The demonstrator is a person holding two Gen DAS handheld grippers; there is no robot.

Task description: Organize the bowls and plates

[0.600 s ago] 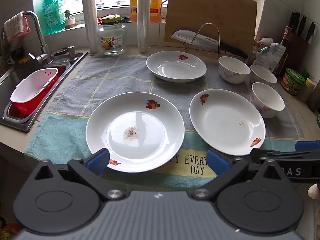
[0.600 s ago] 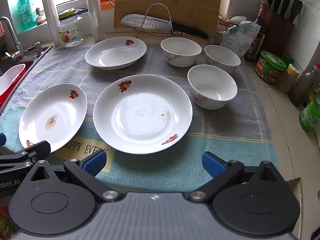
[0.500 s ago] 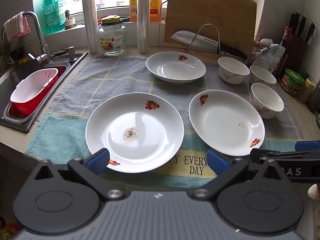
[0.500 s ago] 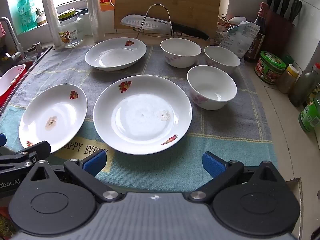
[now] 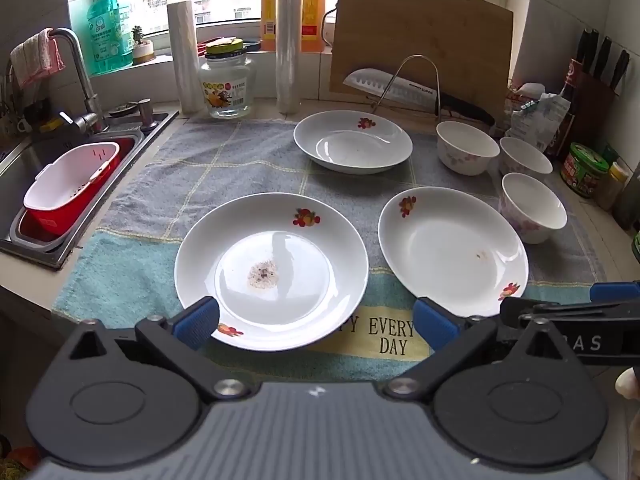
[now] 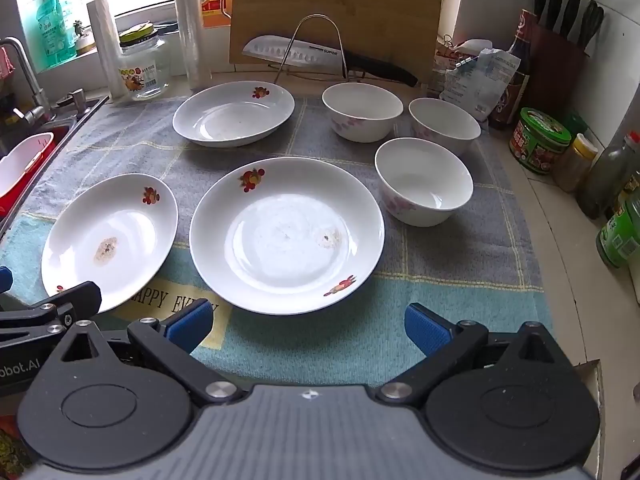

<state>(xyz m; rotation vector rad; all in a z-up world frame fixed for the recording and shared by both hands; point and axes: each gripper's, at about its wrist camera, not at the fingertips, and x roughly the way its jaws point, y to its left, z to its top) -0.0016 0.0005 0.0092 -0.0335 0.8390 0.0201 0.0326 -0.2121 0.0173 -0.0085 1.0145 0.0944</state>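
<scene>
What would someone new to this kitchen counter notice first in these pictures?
Three white plates with red flower prints lie spread on the grey and teal towel: the near left plate with a brown crumb stain at its middle, the near right plate with a smaller smudge, and the far plate. Three white bowls cluster at the right. Behind them a cleaver rests against a wooden cutting board.

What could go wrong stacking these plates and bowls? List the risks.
1. The near left plate and middle plate carry dried residue; stacking would smear it onto the next plate's underside.
2. The three bowls sit close together, so an open tool could knock a neighbour.
</scene>
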